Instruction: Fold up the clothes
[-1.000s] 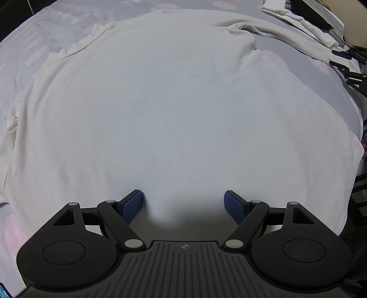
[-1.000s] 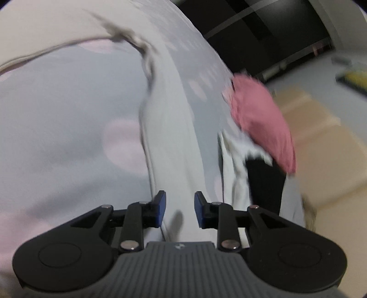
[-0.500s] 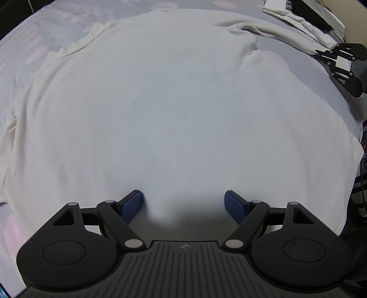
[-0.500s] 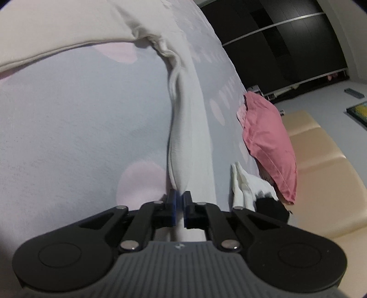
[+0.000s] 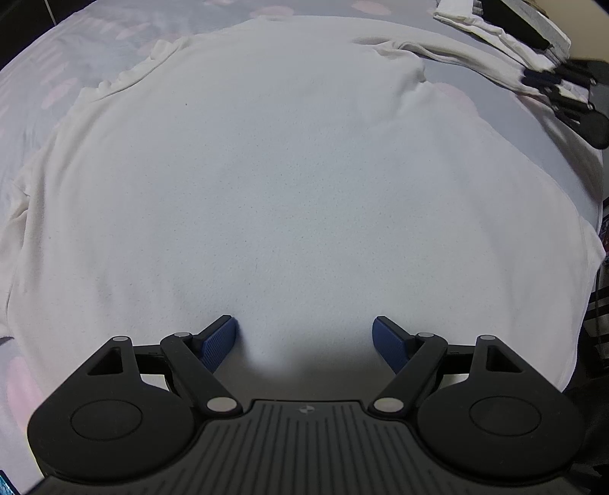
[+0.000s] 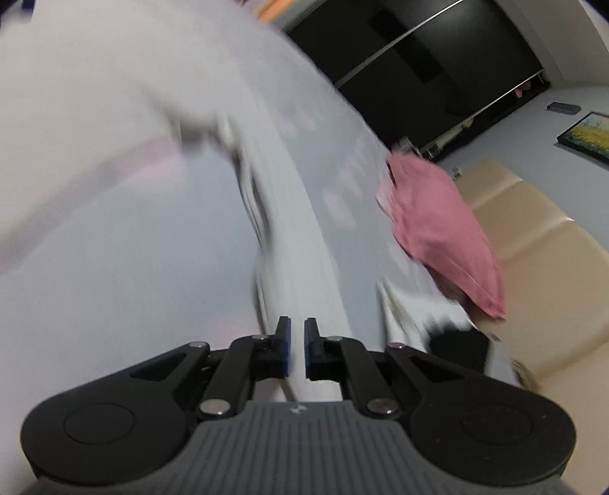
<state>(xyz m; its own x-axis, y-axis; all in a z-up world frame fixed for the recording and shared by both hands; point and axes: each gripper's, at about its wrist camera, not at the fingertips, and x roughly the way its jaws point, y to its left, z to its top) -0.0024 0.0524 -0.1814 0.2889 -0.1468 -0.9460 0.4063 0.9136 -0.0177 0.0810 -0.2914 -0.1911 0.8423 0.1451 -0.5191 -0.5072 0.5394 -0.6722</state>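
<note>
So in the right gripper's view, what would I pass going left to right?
Patterned bedsheet → white sleeve pinched in the right gripper → pink cushion → beige sofa.

Your right wrist view is smeared with motion blur: the white sleeve (image 6: 289, 243) and the pink cushion (image 6: 441, 232) have soft edges, and the bedsheet (image 6: 114, 266) pattern is only faint streaks. Where the sleeve passes between the pads of the right gripper (image 6: 295, 348), its end is hidden behind the black fingers (you cannot see the fabric's edge). In your left wrist view, the white shirt (image 5: 285, 182) is cut off at the left edge, and its hem disappears under the left gripper (image 5: 304, 342) body. The folded pile (image 5: 495, 26) at top right runs out of frame.
</note>
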